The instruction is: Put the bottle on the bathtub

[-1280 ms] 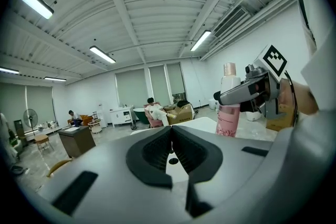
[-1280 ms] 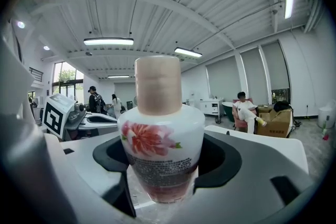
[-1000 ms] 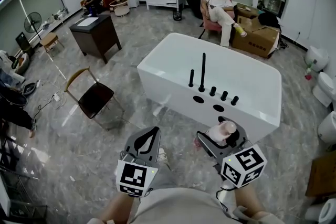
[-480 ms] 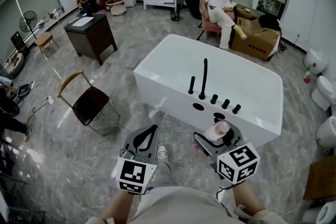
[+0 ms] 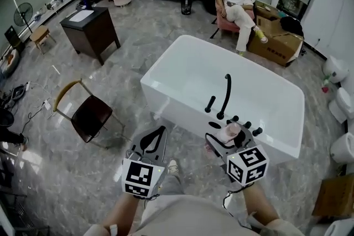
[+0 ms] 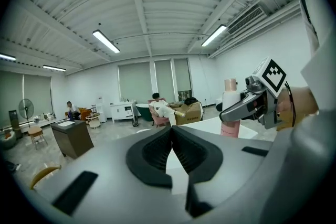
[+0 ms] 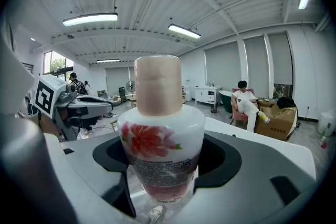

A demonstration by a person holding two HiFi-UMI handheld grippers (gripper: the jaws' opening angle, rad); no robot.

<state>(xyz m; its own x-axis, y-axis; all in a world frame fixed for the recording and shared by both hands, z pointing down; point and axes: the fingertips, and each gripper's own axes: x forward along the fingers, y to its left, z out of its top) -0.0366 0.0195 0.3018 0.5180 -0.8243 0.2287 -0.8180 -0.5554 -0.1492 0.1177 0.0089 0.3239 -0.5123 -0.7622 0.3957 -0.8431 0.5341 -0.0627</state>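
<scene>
A white bottle with a red flower print and a pale pink cap stands upright between the jaws of my right gripper, which is shut on it. In the head view the bottle and right gripper hover at the near rim of the white bathtub, just in front of the black tap fittings. My left gripper is held over the floor, left of the tub, jaws shut and empty. In the left gripper view the bottle shows at the right.
A dark chair stands on the marble floor at the left. A dark desk is farther back. A person sits in a pink armchair behind the tub, beside cardboard boxes. White toilets line the right wall.
The view has stepped closer to the bathtub. My right gripper has carried the bottle forward to the tub's near rim by the taps. The left gripper stays shut and low.
</scene>
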